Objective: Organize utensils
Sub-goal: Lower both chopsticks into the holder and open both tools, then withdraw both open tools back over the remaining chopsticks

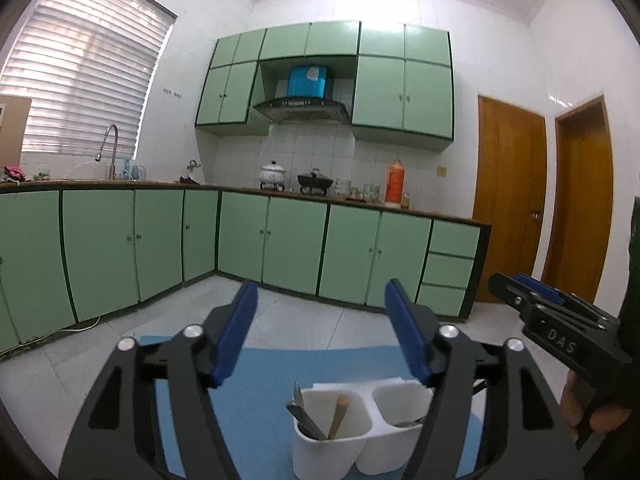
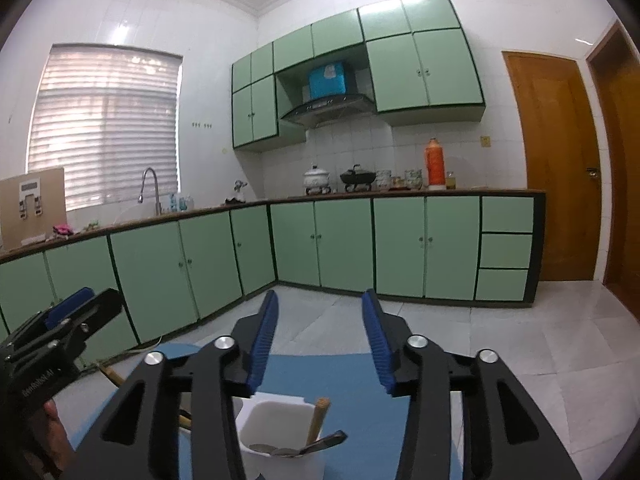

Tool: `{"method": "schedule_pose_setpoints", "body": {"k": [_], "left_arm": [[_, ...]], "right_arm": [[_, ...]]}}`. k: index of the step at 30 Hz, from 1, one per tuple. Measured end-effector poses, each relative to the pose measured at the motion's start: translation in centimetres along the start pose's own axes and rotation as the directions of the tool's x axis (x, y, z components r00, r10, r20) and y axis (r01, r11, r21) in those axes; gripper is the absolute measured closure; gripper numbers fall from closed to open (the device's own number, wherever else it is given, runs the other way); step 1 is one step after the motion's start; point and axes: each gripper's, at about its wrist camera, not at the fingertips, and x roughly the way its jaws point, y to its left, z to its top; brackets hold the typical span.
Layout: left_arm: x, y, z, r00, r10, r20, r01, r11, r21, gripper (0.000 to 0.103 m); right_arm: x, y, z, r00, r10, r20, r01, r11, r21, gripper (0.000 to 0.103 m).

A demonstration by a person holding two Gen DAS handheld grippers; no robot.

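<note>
left wrist: level, close above white holder [image 1: 360, 420] | right wrist: same | shared: holder, kitchen cabinets [image 1: 280, 236]

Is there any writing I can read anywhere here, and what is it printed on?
"DAS": on the black body of the right claw, seen from the left wrist.
Side print on the left claw: too blurred to read.
Blue box label above the range hood: too small to read.
</note>
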Motion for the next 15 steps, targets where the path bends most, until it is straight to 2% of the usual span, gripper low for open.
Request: {"method": "schedule_pose_setpoints", "body": {"k": [5, 7, 11, 15], "left_arm": [[-1.8, 0.6, 0.6, 0.998, 0.038, 0.045, -0.038, 0.999, -0.003, 0.015], [-3.1, 1.0, 0.4, 0.997, 0.046, 0.056, -0.046, 0.999, -0.001, 0.013], [-5.4, 1.5, -0.9, 0.997, 0.064, 0.049, -0.065, 0.998, 0.010, 0.008], [-7.7, 2.3, -3.1, 0.997, 0.070, 0.022, -0.070, 0.997, 0.016, 0.007]], "right_arm": [[-2.3, -0.8, 0.7, 0.999, -0.014, 0.050, 0.013, 1.000, 0.019, 0.043], [-3.7, -0.9, 0.5, 0.997, -0.026, 0.071, 0.025, 1.000, 0.016, 0.039], [-6.4, -1.2, -0.7, 0.993, -0.060, 0.102, 0.060, 0.998, 0.010, 0.021], [-8.8, -1.4, -2.8, 0.992, -0.076, 0.099, 0.075, 0.997, 0.010, 0.014]]}}
